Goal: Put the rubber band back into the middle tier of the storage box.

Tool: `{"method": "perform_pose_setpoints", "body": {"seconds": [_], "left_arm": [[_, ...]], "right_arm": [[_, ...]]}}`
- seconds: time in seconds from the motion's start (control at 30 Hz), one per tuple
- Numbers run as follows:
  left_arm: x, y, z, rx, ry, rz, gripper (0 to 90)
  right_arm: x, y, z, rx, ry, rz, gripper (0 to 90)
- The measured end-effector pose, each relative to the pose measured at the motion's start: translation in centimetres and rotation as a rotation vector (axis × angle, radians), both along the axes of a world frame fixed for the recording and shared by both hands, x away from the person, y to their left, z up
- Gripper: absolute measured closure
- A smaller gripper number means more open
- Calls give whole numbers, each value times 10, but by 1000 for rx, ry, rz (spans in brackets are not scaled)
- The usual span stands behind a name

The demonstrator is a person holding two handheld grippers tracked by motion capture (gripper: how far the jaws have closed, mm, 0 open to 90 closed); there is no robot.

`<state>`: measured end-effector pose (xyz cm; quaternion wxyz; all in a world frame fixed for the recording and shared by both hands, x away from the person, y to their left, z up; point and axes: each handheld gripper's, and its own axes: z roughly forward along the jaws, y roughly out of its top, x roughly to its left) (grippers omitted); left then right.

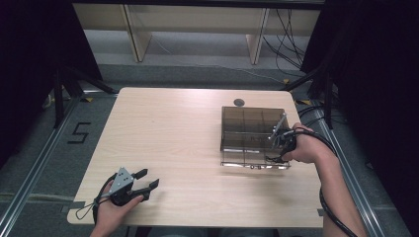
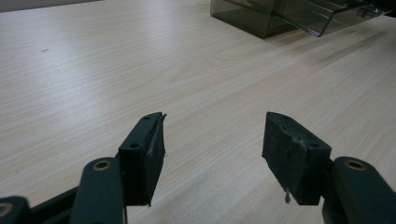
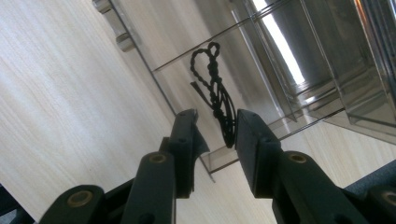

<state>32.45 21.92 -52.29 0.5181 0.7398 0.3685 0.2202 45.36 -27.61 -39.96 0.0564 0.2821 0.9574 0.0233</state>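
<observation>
Right tongs spread around black cord in clear organizer box; left tongs spread, hovering over bare counter.

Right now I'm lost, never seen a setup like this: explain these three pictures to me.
A person sits at a wooden table and holds a hand tool with two black jaws in each hand. One picture looks down from above; the other two come from cameras riding on each tool. The left gripper rests near the table's front edge, jaws apart, nothing between them. The right gripper is at a clear smoky compartment box and points at a black twisted cord lying in the box's front part. Its jaws stand open around the cord's end, not pinching it.
</observation>
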Motion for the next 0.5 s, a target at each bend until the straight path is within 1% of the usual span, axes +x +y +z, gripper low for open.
{"method": "perform_pose_setpoints", "body": {"seconds": [0.03,0.07,0.1,0.2,0.23,0.27,0.3,0.37,0.4,0.43,0.5], "left_arm": [[0,0,0,-2,1,1,383],[0,0,0,-3,1,1,383],[0,0,0,-2,0,1,383],[0,0,0,-2,1,2,383],[0,0,0,-3,2,2,383],[0,0,0,-3,2,2,383],[0,0,0,-3,1,1,383],[0,0,0,-1,0,2,383],[0,0,0,-1,0,2,383],[0,0,0,-1,0,2,383],[0,0,0,0,0,2,383]], "right_arm": [[-4,1,1,11,3,-6,679],[-5,1,1,14,-8,2,675],[-8,2,1,16,-10,-11,672],[-11,4,2,12,-8,-10,667],[-14,5,2,30,-9,22,660],[-14,5,2,30,-9,22,660],[-19,7,2,28,-12,-3,653],[-21,8,2,28,-8,6,651],[-22,8,1,36,-17,11,648],[-27,8,0,32,-12,9,644],[-31,9,0,32,-10,18,640]]}}
